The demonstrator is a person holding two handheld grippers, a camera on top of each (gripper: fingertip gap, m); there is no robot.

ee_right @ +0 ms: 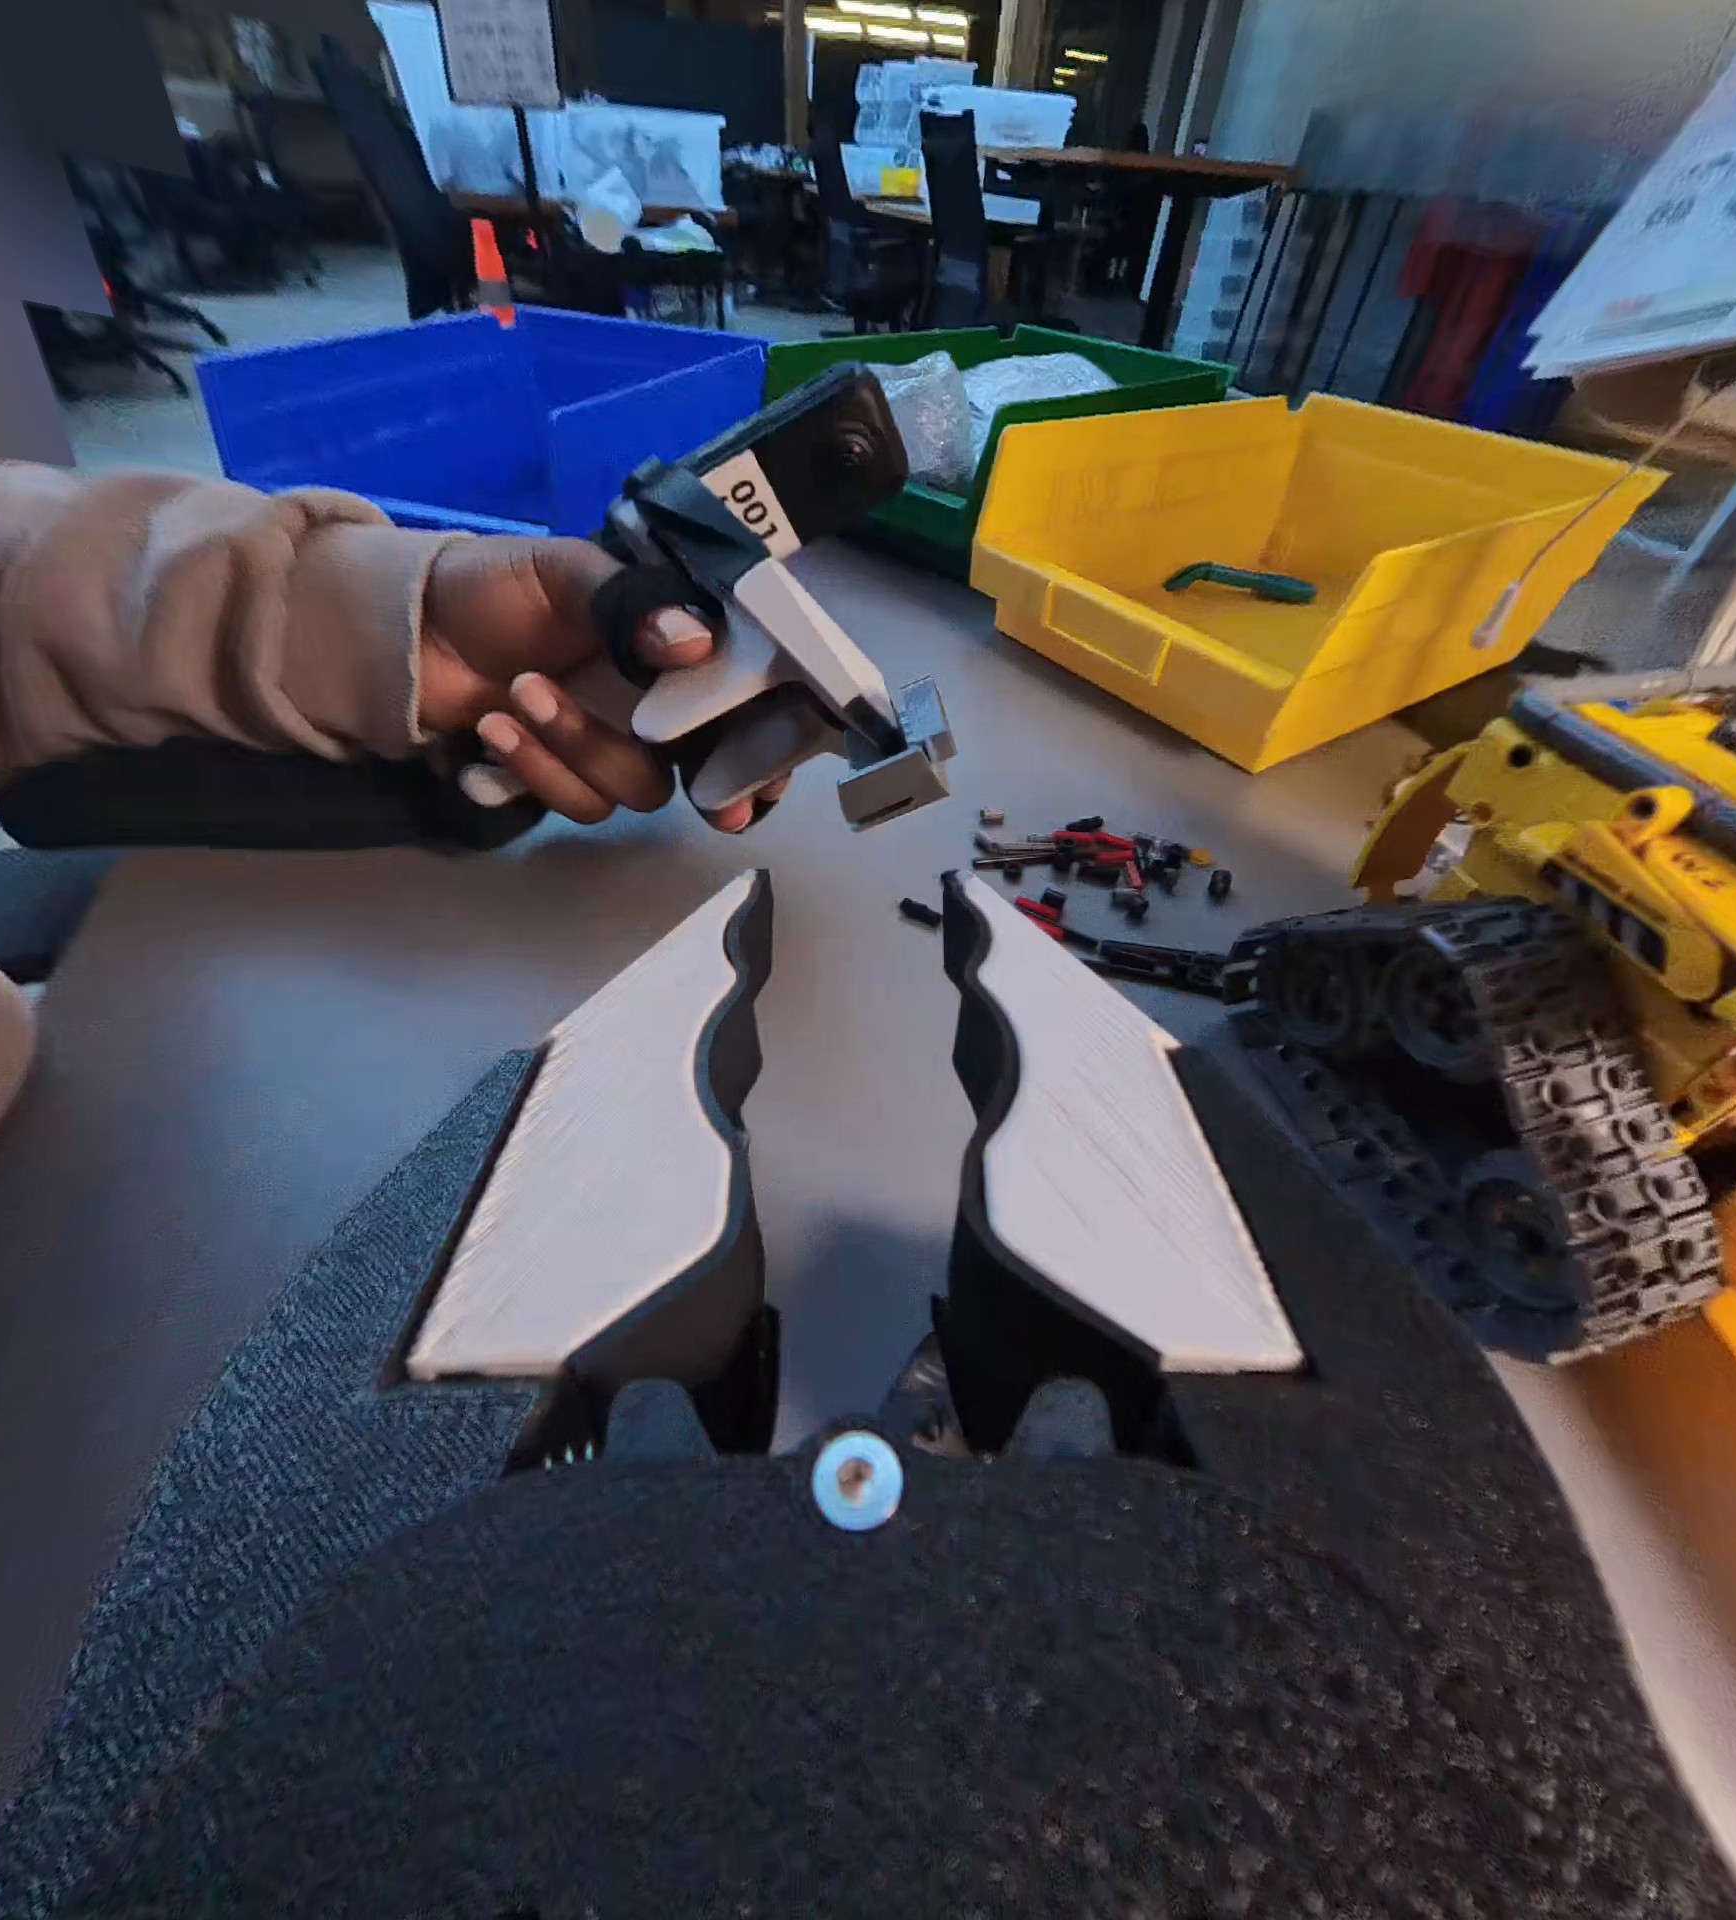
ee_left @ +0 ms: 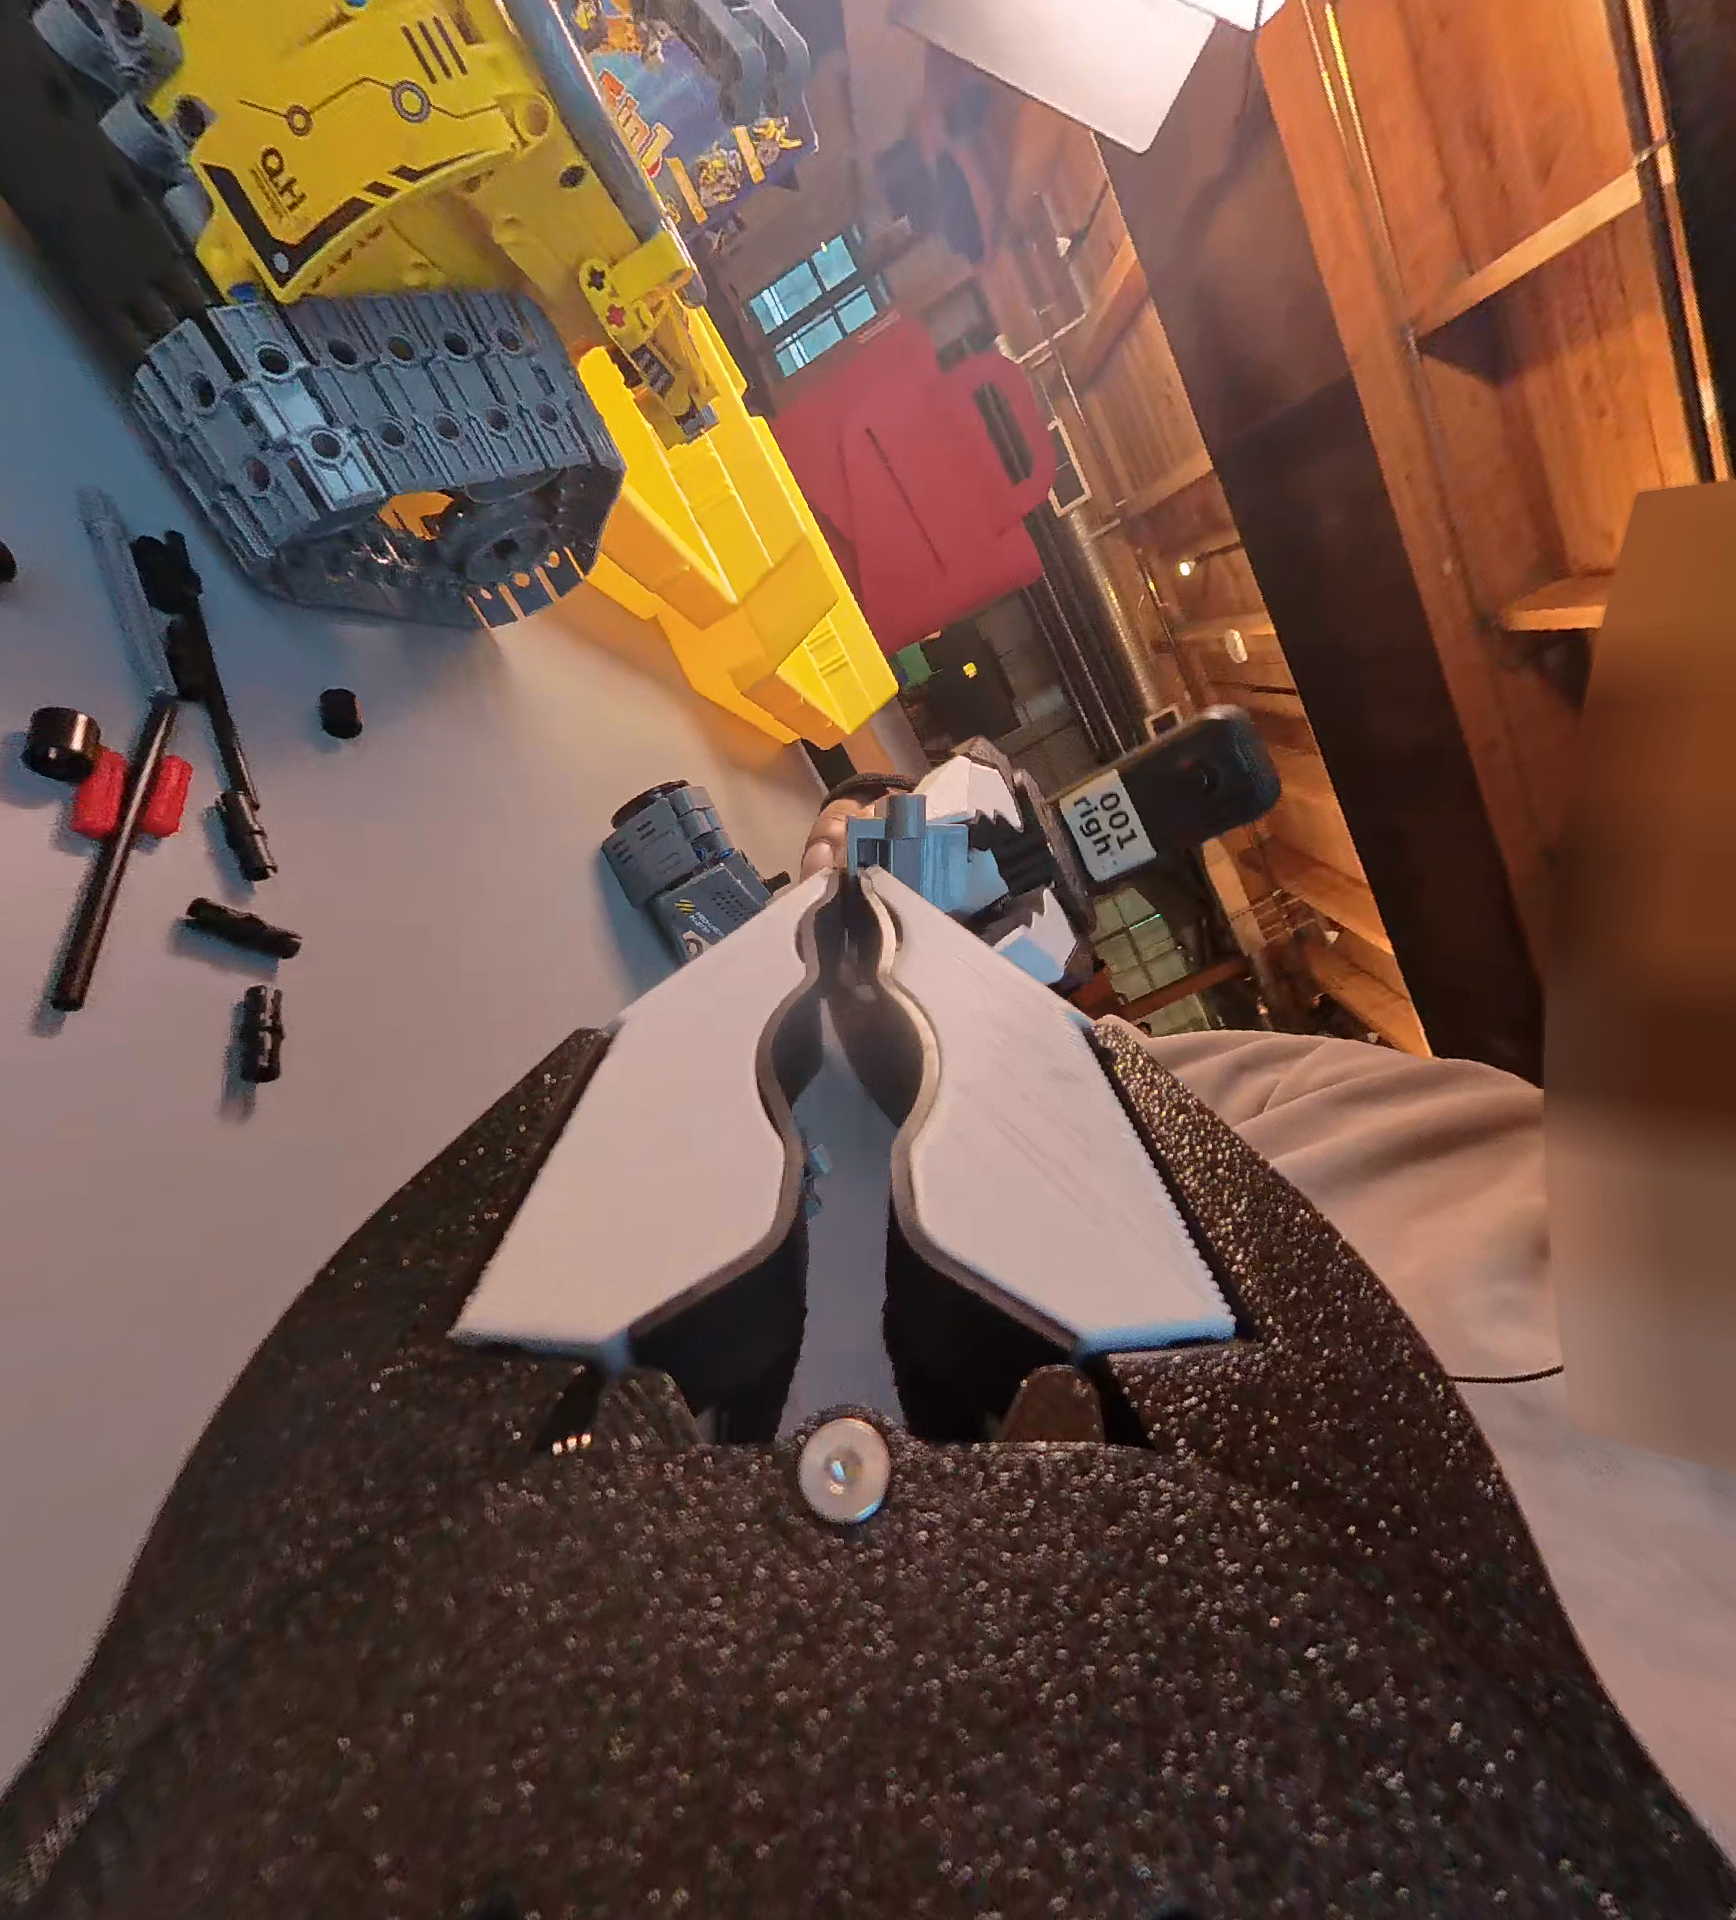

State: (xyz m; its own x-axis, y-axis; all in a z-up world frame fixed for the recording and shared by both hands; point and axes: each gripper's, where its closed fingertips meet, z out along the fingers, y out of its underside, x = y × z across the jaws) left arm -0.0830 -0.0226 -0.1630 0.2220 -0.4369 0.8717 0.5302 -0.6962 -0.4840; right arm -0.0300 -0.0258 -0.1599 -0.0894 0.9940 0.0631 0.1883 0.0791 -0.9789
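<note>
My left gripper is shut on a small grey brick assembly and holds it in the air above the grey table. The right wrist view shows the same gripper in a person's hand, with the grey assembly at its tips. My right gripper is open and empty, just below and short of that assembly. It also shows in the left wrist view, right behind the held assembly.
A yellow tracked brick vehicle stands to the right; it also shows in the left wrist view. Loose black and red pins lie beside it. A small grey-black assembly lies on the table. Blue, green and yellow bins stand behind. One gripper's finger ends stand about 6 cm off the other's.
</note>
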